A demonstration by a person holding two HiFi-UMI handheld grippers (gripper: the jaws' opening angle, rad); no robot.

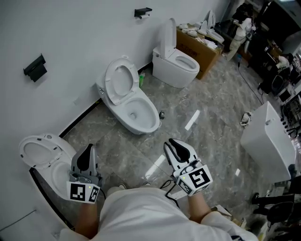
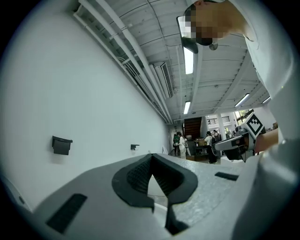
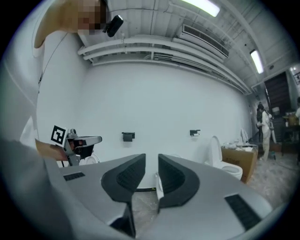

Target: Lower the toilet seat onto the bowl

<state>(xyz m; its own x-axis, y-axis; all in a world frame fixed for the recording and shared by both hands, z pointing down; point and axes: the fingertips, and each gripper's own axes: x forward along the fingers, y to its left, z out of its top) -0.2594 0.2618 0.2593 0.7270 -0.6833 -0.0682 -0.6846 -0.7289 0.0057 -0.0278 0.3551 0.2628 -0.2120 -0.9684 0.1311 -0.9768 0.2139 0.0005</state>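
Three white toilets stand along the wall. The nearest toilet [image 1: 56,172] is at the lower left, its seat [image 1: 35,151] raised against the wall. The middle toilet [image 1: 138,113] has its seat [image 1: 117,81] up too. The far toilet [image 1: 178,66] has its lid upright and also shows in the right gripper view [image 3: 225,164]. My left gripper [image 1: 87,151] hovers over the nearest bowl, jaws closed tip to tip [image 2: 151,157] and empty. My right gripper [image 1: 174,146] is held over the floor, off all toilets, with only a thin slit between its pads [image 3: 151,161] and nothing in it.
A cardboard box [image 1: 200,47] with white items stands behind the far toilet. A white cabinet [image 1: 268,139] stands at the right. Black fixtures [image 1: 35,67] [image 1: 142,12] hang on the wall. A green bottle [image 1: 141,80] sits by the middle toilet. People stand far down the room.
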